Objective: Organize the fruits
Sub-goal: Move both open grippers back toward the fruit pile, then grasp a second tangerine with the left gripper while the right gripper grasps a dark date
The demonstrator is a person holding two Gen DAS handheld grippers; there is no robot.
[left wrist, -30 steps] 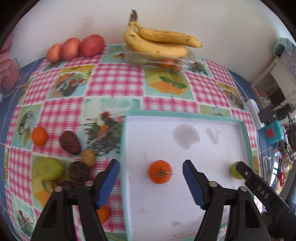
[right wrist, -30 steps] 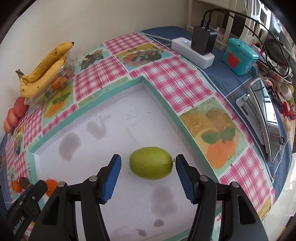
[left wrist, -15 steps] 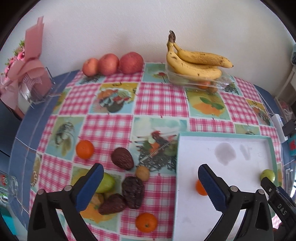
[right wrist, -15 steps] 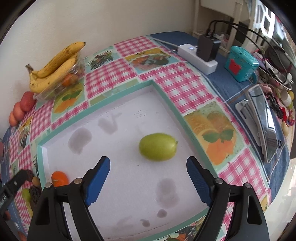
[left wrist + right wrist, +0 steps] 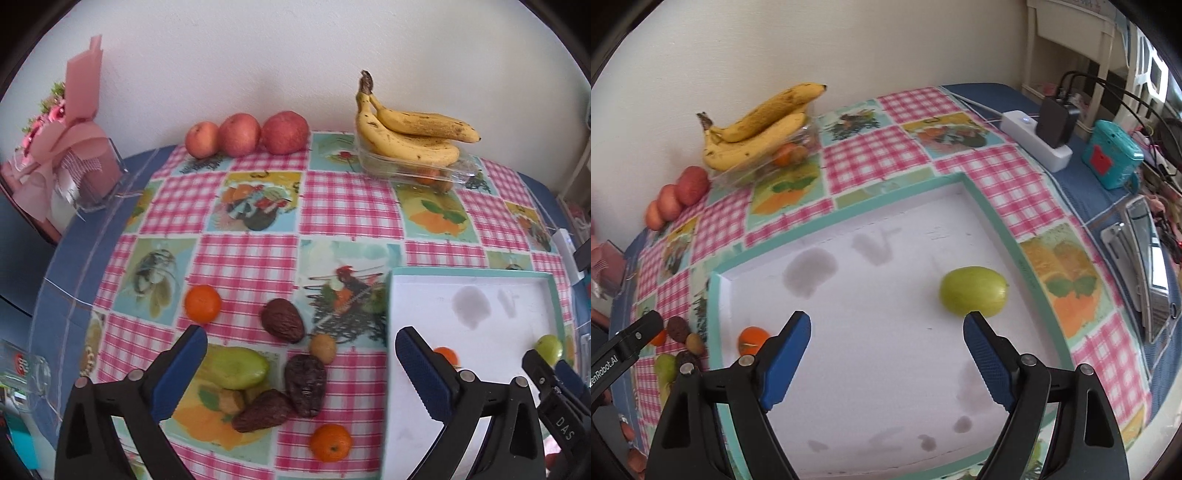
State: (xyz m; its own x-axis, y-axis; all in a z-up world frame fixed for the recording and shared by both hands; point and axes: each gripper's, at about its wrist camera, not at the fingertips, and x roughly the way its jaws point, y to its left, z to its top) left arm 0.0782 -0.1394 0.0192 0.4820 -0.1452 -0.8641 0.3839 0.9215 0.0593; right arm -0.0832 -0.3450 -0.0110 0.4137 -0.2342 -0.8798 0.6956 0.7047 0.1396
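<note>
Looking down over the table, I am seeing the pink-checked tablecloth with fruit pictures [image 5: 255, 258] spreading across most of both views, with the shallow white tray with a teal rim [image 5: 988, 221] lying on it toward my right side. Against the far wall a bunch of spotted yellow bananas [image 5: 410, 133] is resting on a clear plastic punnet [image 5: 417, 171], and three red apples [image 5: 247, 134] are sitting in a row just beside one another.

I am holding the left gripper [image 5: 299, 373] with its blue-padded jaws standing wide and nothing between the pads; it is hovering over the loose fruit on the cloth, left of the tray. Under it a pale green mango-shaped fruit [image 5: 236, 367] is lying next to three dark brown wrinkled fruits [image 5: 282, 320], a small round tan fruit [image 5: 322, 348] and two orange mandarins on the cloth [image 5: 202, 303].

I am holding the right gripper [image 5: 886, 350] over the tray, jaws also spread wide and gripping nothing. The smooth green oval fruit [image 5: 973, 291] is lying inside the tray near its right rim, just beyond the right pad. One small orange mandarin with a stalk [image 5: 752, 339] is sitting inside the tray at its left edge, well apart from the green one.
</note>
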